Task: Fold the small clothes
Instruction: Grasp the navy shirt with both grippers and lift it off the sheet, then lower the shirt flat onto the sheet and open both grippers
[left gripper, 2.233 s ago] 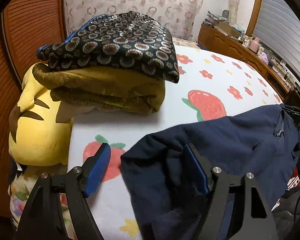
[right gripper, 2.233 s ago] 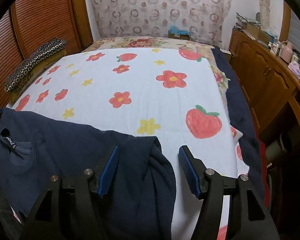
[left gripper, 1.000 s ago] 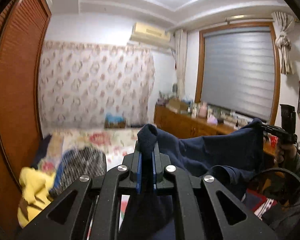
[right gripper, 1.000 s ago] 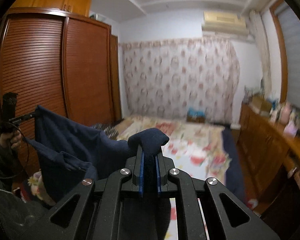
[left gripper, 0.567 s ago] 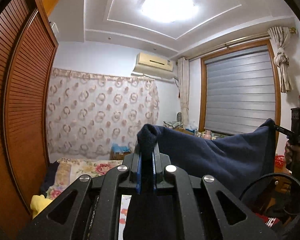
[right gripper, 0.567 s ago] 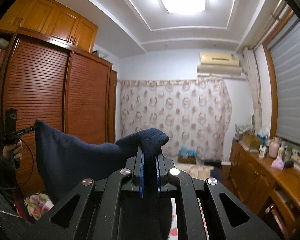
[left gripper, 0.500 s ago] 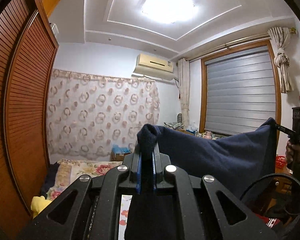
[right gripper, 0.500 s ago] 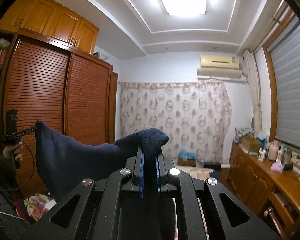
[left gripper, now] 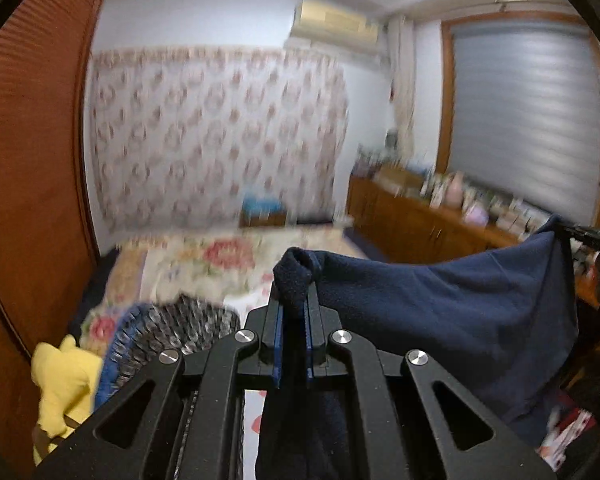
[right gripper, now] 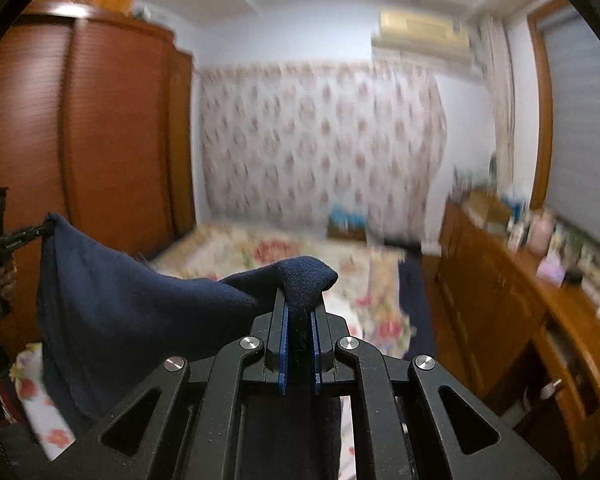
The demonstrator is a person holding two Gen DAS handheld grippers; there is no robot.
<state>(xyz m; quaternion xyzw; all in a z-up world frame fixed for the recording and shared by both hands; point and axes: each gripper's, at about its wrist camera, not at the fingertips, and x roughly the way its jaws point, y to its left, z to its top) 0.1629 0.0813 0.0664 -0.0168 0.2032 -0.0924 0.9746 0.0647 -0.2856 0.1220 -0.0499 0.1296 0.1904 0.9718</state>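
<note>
Left gripper (left gripper: 291, 308) and right gripper (right gripper: 300, 312) each clamped tight on navy garment (left gripper: 440, 308), stretched above bed (right gripper: 260, 248) (background blurred).

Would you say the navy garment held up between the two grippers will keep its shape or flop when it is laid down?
Likely floppy: the navy garment sags between the left gripper and right gripper. Its fleecy nap probably resists slipping. Bunched in both, it seems light.

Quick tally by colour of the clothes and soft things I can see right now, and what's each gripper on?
Navy: 1, navy garment, pinched by left gripper and right gripper
Dark patterned: 1, folded patterned cloth
Yellow: 1, yellow plush toy
Total: 3
</note>
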